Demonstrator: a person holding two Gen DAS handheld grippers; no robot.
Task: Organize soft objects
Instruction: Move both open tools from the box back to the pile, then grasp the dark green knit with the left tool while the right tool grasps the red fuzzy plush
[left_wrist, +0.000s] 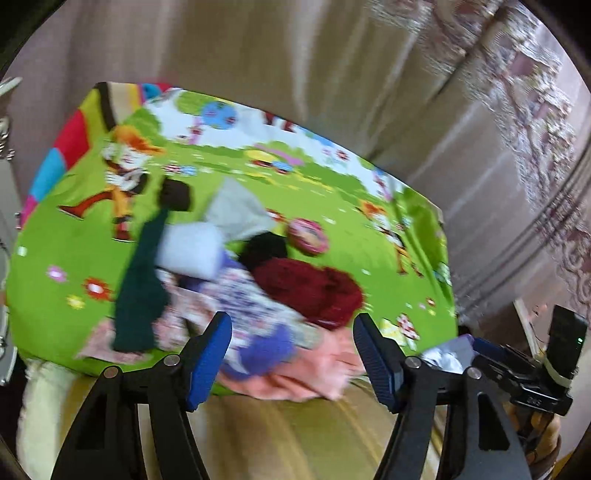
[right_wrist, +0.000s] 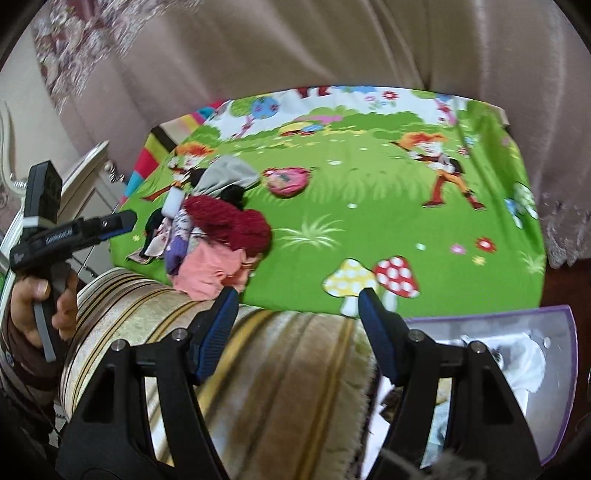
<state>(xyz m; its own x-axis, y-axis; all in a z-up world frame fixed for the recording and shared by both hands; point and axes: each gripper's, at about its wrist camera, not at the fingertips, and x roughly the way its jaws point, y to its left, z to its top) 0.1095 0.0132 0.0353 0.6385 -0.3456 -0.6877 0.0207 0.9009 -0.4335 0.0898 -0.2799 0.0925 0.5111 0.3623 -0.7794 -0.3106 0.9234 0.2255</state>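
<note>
A heap of soft items lies on a green cartoon-print mat (left_wrist: 332, 229) (right_wrist: 369, 221): a dark red knit piece (left_wrist: 314, 291) (right_wrist: 229, 221), a salmon-pink cloth (left_wrist: 306, 373) (right_wrist: 210, 271), a dark green knit strip (left_wrist: 142, 280), a white block (left_wrist: 188, 251), a grey cloth (left_wrist: 236, 210) (right_wrist: 229, 173), a purple floral cloth (left_wrist: 251, 314) and a round pink item (left_wrist: 306, 236) (right_wrist: 286, 181). My left gripper (left_wrist: 291, 354) is open and empty, just in front of the heap's near edge. My right gripper (right_wrist: 295, 328) is open and empty, short of the mat, right of the heap.
A beige striped blanket (right_wrist: 258, 369) covers the near edge below both grippers. A purple-rimmed box (right_wrist: 554, 369) holding white cloth sits at the right. Mauve curtains (right_wrist: 332, 44) hang behind the mat. White furniture (right_wrist: 85, 173) stands at the left.
</note>
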